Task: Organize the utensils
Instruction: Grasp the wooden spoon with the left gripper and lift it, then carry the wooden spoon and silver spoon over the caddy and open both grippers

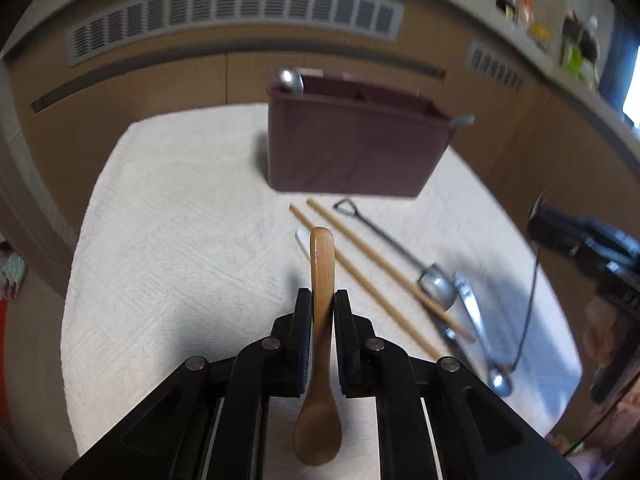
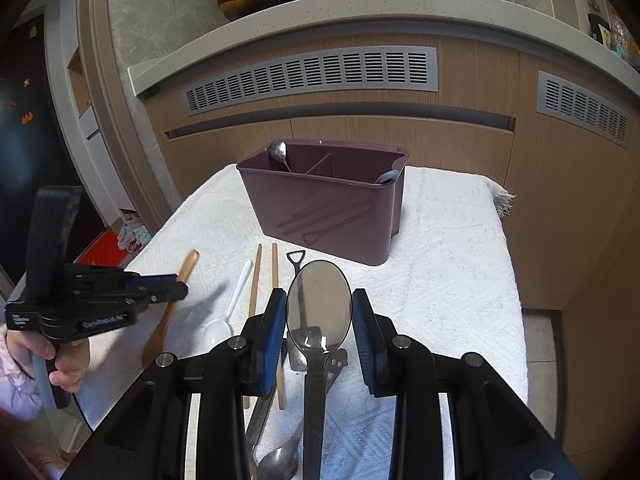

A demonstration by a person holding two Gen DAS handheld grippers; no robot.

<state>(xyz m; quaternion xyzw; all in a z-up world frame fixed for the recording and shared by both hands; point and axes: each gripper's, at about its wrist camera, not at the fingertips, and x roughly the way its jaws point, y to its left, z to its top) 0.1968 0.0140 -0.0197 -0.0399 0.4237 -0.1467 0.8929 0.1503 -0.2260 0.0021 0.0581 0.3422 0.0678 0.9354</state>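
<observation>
Utensils: we hold two. The left gripper (image 1: 319, 300) pinches the wooden spoon (image 1: 322, 280) by its handle, lifted, in front of the caddy (image 2: 320, 196). The right gripper (image 2: 319, 312) carries the big metal spoon (image 2: 319, 308), bowl between its pads; whether they press it, we cannot tell. Risks, as we judge: either spoon swivelling or slipping out; catching the caddy's rim and tipping it. Chopsticks (image 2: 264, 280) and white spoon (image 2: 230, 308) lie before the caddy. Cloth (image 2: 440, 280) right of caddy bare.

Saw white lettering on side of left gripper (image 2: 182, 289) body, too blurred to read. Small white label further back, also illegible. No other readable text anywhere.
</observation>
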